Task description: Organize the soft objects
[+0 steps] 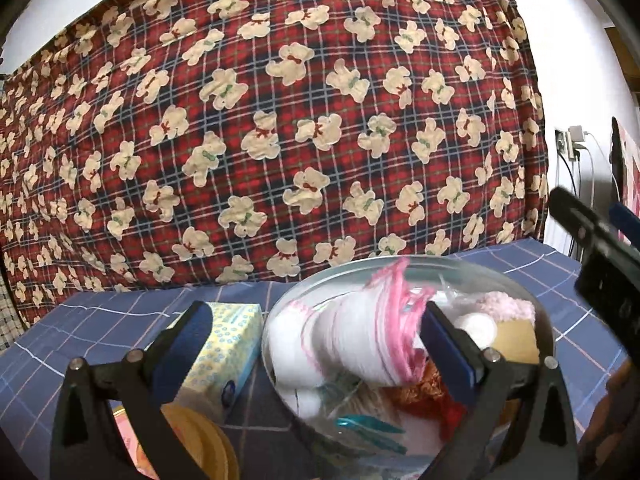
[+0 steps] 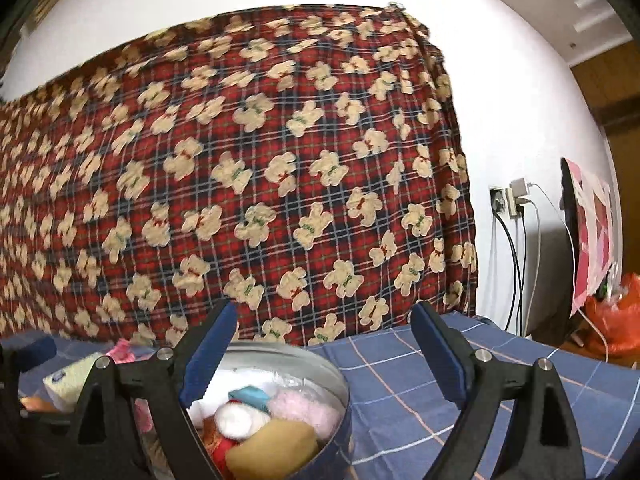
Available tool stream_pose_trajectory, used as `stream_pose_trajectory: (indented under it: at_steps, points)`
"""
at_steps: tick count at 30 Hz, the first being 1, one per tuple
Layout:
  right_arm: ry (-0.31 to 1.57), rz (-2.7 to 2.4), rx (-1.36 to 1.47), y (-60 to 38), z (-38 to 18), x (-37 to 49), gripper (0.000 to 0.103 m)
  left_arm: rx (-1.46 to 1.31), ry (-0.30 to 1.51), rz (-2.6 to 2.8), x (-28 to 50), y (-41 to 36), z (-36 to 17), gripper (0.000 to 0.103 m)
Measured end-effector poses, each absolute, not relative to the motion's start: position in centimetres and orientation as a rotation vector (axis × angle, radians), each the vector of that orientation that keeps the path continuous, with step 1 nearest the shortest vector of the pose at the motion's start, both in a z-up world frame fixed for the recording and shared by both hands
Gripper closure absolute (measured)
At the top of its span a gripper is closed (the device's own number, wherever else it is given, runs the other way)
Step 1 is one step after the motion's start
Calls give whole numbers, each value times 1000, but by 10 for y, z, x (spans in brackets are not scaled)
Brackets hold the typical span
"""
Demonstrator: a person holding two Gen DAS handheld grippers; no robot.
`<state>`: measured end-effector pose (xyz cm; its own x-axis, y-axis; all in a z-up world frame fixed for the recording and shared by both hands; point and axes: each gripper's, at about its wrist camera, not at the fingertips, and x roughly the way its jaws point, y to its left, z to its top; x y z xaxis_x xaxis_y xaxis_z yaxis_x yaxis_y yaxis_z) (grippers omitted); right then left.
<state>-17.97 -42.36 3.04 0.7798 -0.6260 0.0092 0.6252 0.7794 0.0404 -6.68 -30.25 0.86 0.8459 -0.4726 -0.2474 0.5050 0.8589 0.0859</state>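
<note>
Both hand-held grippers wide, holding nothing: left hand-held gripper (image 1: pixel 316 332) framing the white-and-pink cloth (image 1: pixel 360 336) atop the round metal tin (image 2: pixel 340 384). Right hand-held gripper (image 2: pixel 324 344) straddling the tin's right rim, probably clearing away. Tissue box (image 1: pixel 224 356) parked left of the tin.

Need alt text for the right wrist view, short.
Open right gripper with nothing between its fingers, above a round metal bowl of soft items on a blue checked cloth. Behind hangs a red plaid bear-print blanket.

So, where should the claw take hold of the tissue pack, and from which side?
Grip the tissue pack across its two long flat sides, coming from above; the bowl stands close beside it, so a sideways approach looks cramped.
</note>
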Motion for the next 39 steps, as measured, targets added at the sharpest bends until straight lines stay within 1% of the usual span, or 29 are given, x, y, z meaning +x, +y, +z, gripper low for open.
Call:
stream_pose_trajectory:
  at_steps: [4, 6, 7, 14, 39]
  points:
    - [-74, -689, 0, -411, 31, -189, 12, 127, 218, -520, -71, -295, 9, 0]
    - [-83, -691, -8, -409, 31, -190, 8, 113, 235, -531, -71, -291, 8, 0]
    - [-84, -695, -11, -408, 31, -190, 7, 107, 244, -534, -71, -289, 8, 0]
    - [-85, -703, -17, -408, 32, -190, 7, 67, 241, -529, -75, -277, 8, 0]
    - [-84, -702, -20, -408, 32, -191, 7, 72, 243, -529, -75, -276, 9, 0]
